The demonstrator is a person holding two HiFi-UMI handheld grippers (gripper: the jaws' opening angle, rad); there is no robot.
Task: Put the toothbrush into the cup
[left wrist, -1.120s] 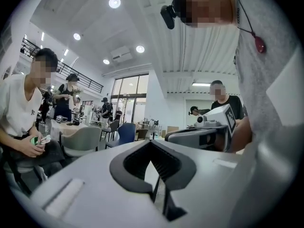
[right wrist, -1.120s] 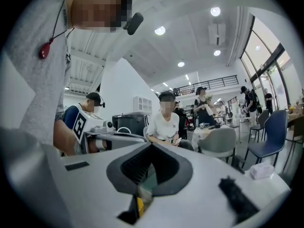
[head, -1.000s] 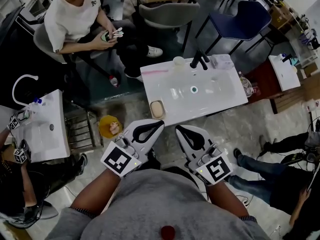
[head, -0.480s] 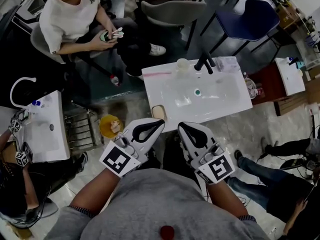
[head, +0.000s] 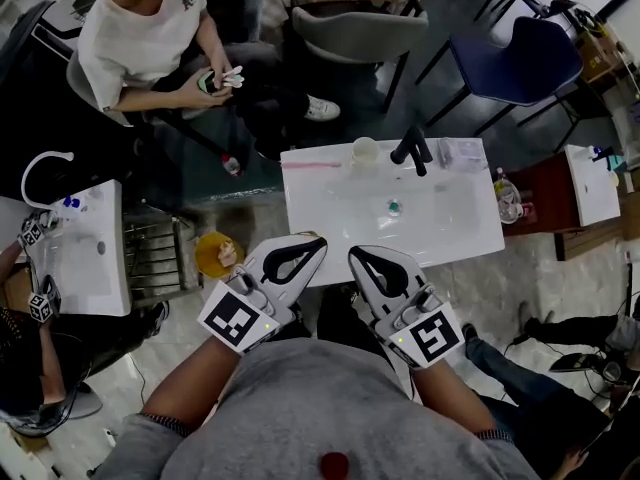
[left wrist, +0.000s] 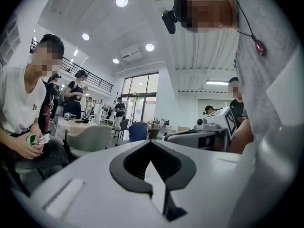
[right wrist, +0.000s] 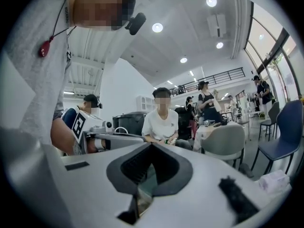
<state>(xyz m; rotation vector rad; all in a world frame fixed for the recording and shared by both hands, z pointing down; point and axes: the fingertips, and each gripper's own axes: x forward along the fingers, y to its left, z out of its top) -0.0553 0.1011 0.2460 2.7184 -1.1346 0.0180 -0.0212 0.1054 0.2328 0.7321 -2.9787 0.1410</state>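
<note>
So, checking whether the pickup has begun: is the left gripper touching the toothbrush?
Apart. In the head view the left gripper hangs at the washbasin's near edge, while the pink toothbrush lies at its far edge.

The bare left forearm (head: 190,378) and right forearm (head: 452,400) reach forward, level. The white plastic left claw (head: 318,244) points toward one o'clock and the matching right claw (head: 354,256) toward eleven, both with jaws closed together and empty.
</note>
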